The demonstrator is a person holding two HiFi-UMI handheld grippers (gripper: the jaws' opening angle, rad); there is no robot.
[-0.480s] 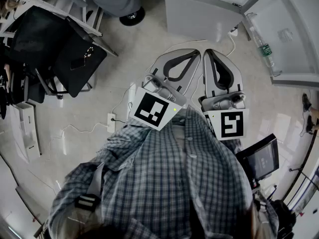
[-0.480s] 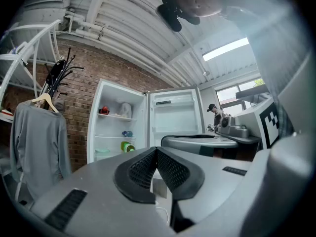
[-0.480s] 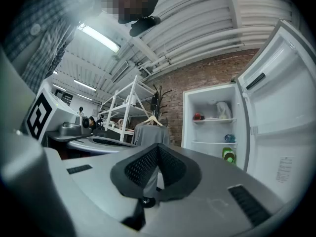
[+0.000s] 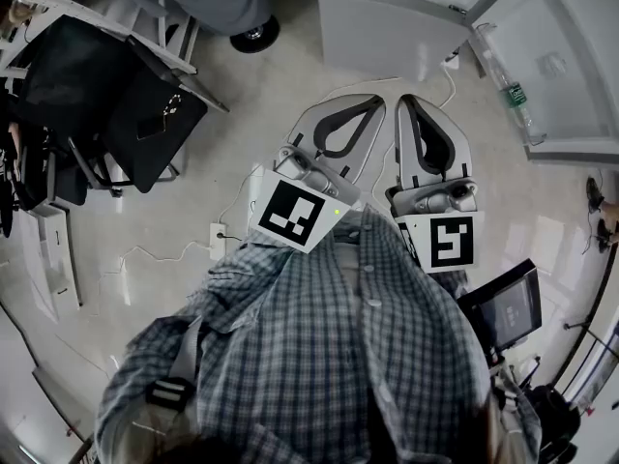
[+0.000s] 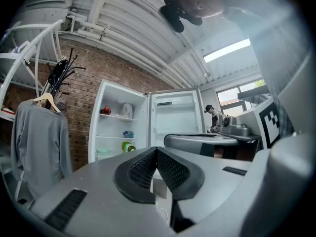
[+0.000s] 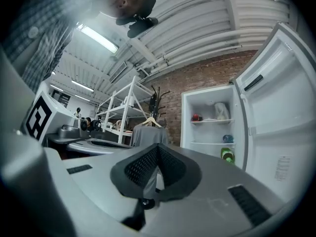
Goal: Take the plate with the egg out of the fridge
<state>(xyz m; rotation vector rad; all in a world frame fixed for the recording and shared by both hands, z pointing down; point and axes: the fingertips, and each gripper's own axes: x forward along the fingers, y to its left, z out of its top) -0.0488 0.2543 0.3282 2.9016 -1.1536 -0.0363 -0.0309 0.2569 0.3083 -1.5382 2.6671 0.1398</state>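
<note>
Black ribbed pads on the left gripper were pinched together at the tips with nothing between them. The right gripper was the same deal, closed and empty. Both were held about level, side by side, just in front of the person's checked shirt and over pale floor.

My read was that the job hadn't really begun and this was the walk-up stage. To do it well I'd have got in close and square to the shelves first, then opened one set of jaws before reaching in. I'd have come at the plate's rim from the side and kept it flat on the way out so the egg didn't roll. The other gripper could've steadied it from beneath.

The fridge stood well ahead of both grippers with its door swung wide open. On the shelves I could make out something red and a white bag-ish thing up top, something blue one shelf down, and something green lower. It was all too small to say which was the plate with the egg, but I'd guess it sat somewhere in there, well apart from both grippers
</note>
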